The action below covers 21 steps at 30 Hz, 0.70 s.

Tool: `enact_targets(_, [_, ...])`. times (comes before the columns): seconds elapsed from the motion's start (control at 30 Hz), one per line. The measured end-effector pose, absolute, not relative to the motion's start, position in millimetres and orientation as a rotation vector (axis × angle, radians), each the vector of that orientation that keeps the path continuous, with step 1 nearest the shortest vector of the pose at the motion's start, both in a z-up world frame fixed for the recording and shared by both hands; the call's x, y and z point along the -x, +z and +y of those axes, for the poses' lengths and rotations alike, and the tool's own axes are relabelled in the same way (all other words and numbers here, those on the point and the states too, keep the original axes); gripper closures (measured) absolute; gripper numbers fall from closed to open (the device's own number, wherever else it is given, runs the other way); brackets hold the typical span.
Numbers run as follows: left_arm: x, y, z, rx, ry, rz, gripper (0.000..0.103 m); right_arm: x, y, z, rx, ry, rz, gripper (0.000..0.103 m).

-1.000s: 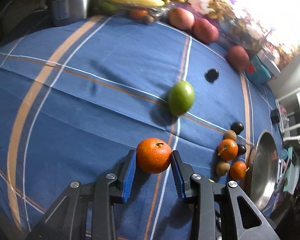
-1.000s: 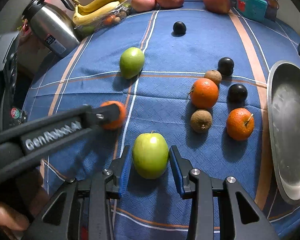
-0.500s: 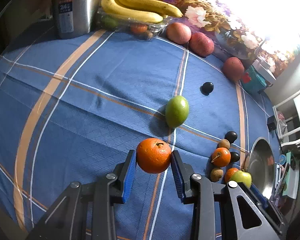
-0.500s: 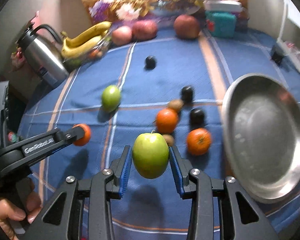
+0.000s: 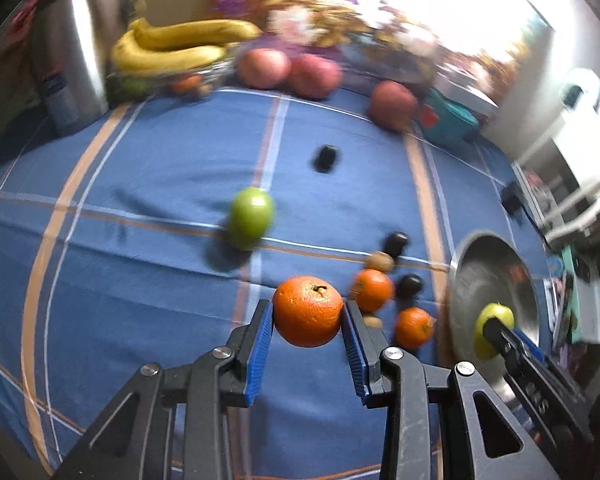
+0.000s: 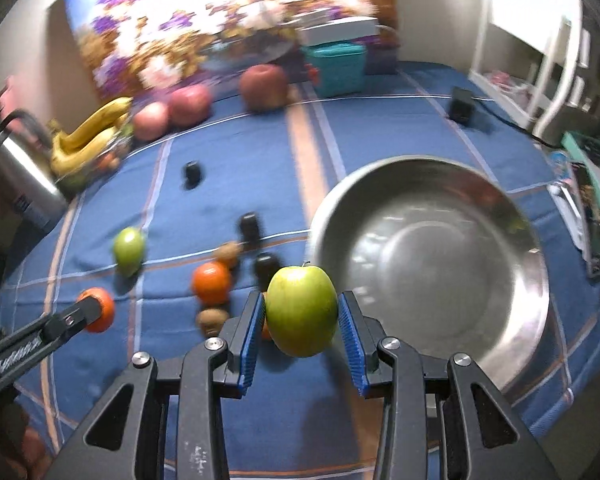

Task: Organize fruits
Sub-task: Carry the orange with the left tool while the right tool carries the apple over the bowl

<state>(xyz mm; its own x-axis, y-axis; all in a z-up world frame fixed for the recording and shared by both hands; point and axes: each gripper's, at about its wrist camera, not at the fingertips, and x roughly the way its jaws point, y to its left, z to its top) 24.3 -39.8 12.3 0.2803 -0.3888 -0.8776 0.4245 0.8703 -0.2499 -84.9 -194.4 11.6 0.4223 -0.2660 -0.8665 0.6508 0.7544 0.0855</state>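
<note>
A desk covered by a blue striped cloth [image 6: 380,128] is seen from above through two gripper cameras. The largest thing on it is a round steel bowl [image 6: 512,320], and every place below is given relative to that bowl.

Well beyond the bowl, at the far edge, a bunch of bananas [image 6: 96,128] is laid lengthwise beside a steel flask [image 6: 16,176], with three red apples [image 6: 264,86] ranged along the same edge.

A green apple [image 6: 302,312] is held off the cloth just in front of the bowl's near-left rim. It is clamped by the right gripper [image 6: 302,332], whose blue-padded jaws are pressed to its two sides. The apple's long axis is upright, and its stem is pointed up and slightly away from the camera.

A second green apple [image 6: 129,250] is left on the cloth well to the left of the bowl; its orientation is blurred.

An orange [image 5: 308,312] is gripped between the jaws of the left gripper [image 5: 308,328], left of the bowl, stem end turned upward.

Between the bowl and the loose apple, two smaller oranges [image 5: 372,290], two brown kiwis [image 6: 212,320] and several dark plums [image 6: 250,226] are clustered close together.
</note>
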Motion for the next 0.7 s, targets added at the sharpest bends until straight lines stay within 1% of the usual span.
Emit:
enact_targets(0.33, [21, 24, -115, -0.224, -0.728, 1.081, 0.065, 130, 11, -242, -0.520, -0.818, 0.943, 0.064])
enact_targets(0.5, [43, 30, -150, -0.305, -0.820, 0.996, 0.065, 146, 13, -254, -0.555, -0.868, 0.911, 0.063])
enact_targets(0.7, [58, 25, -173, -0.351, -0.874, 0.946, 0.065, 154, 11, -264, -0.583, -0.898, 0.900, 0.063])
